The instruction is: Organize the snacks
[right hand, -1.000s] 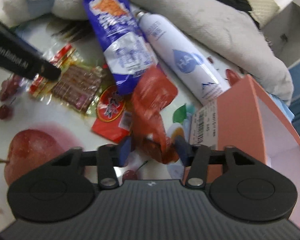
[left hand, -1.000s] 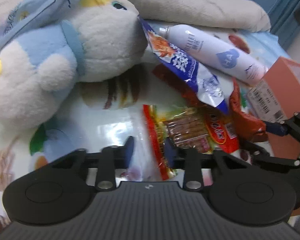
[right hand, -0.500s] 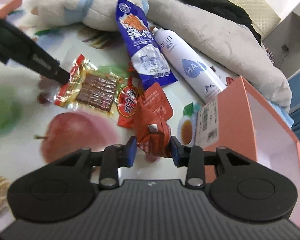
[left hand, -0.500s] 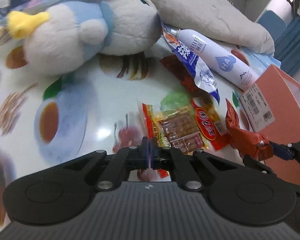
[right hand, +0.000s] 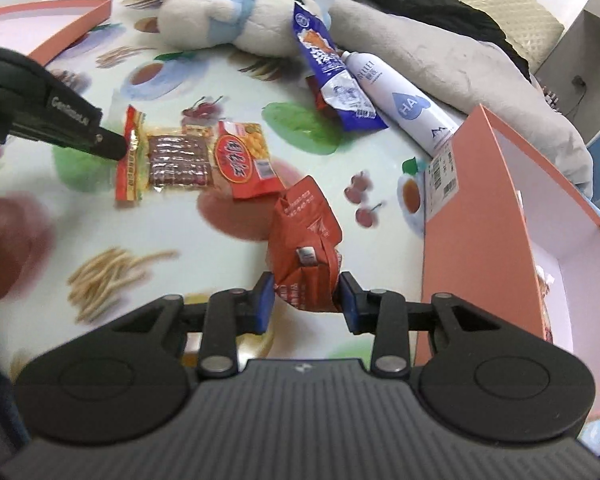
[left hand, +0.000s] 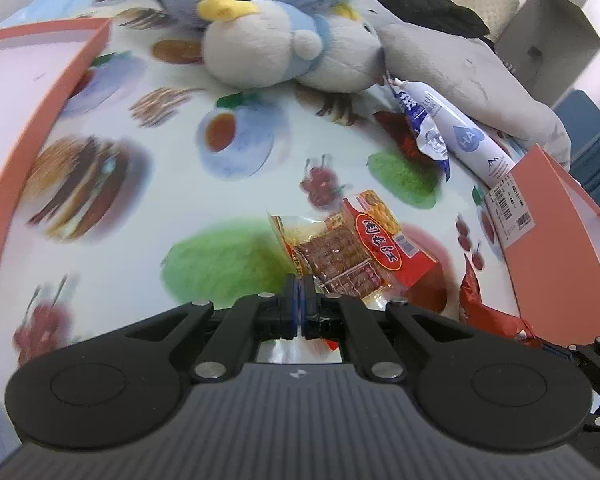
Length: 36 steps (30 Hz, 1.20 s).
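Two tools at work, left tool [left hand: 299,296] pinched tight on the edge of the clear meat-snack packet [right hand: 168,160] above the fruit-print surface [left hand: 148,152], right tool [right hand: 306,300] clamping the red packet [right hand: 306,240] beside the orange box [right hand: 468,216], blue packet [right hand: 332,84] lying near the plush toy [right hand: 220,20].

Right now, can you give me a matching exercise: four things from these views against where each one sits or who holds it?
Things:
1. red crumpled snack bag
2. clear packet of brown strips
3. blue snack packet
4. white spray can

Places:
A. edge pinched in the left hand-held gripper
B. leaning against the plush toy
C. between the right hand-held gripper's pads
D. lying beside the orange box

Pairs: 1-C, 2-A, 3-B, 4-D
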### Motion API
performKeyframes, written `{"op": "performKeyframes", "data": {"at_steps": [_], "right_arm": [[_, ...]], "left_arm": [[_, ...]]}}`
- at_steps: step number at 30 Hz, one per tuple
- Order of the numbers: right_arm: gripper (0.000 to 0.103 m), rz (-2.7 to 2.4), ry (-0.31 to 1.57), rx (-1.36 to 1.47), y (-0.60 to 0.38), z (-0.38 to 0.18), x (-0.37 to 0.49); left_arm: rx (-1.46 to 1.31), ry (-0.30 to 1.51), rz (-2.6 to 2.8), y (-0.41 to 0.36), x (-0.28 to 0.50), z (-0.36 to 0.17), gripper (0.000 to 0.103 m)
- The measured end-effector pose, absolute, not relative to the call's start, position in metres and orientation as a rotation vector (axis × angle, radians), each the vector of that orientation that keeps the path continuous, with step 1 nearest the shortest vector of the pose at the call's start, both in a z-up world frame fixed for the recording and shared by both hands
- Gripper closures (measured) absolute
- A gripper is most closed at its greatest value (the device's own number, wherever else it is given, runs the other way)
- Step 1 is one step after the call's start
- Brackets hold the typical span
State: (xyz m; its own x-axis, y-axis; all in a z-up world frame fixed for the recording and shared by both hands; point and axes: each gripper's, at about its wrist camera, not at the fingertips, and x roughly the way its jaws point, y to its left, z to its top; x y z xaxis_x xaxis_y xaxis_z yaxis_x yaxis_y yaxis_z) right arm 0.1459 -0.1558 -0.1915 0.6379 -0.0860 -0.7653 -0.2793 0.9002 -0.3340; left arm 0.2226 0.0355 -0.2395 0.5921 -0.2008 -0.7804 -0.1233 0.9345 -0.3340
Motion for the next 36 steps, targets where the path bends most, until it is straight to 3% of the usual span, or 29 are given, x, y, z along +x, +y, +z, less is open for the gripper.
{"op": "performKeyframes", "data": {"at_steps": [10,28,30,32,35,36], "right_arm": [[0.065,0.169,0.920,-0.391,-0.157,-0.184,0.106],[0.064,0.171,0.988,-0.249,-0.174,-0.189,0.092],[0.063,0.175,0.971,-0.224,-0.177,-0.189,0.088],[0.058,0.177,0.958,-0.199,-0.180,-0.189,0.085],[0.037,0.179,0.945,-0.113,-0.189,-0.189,0.082],[0.036,0.194,0.942,-0.073,-0.193,-0.189,0.082]], "left_arm": [[-0.445,0.932,-0.001,0.053,0.164,-0.233,0.101],[-0.425,0.997,-0.103,0.040,0.127,-0.225,0.098],[-0.402,0.999,-0.132,0.039,0.125,-0.224,0.083],[-0.375,1.011,-0.145,0.037,0.123,-0.222,0.046],[-0.316,0.996,-0.164,0.035,0.118,-0.215,0.031],[-0.284,0.994,-0.170,0.034,0.117,-0.211,0.029]]}}
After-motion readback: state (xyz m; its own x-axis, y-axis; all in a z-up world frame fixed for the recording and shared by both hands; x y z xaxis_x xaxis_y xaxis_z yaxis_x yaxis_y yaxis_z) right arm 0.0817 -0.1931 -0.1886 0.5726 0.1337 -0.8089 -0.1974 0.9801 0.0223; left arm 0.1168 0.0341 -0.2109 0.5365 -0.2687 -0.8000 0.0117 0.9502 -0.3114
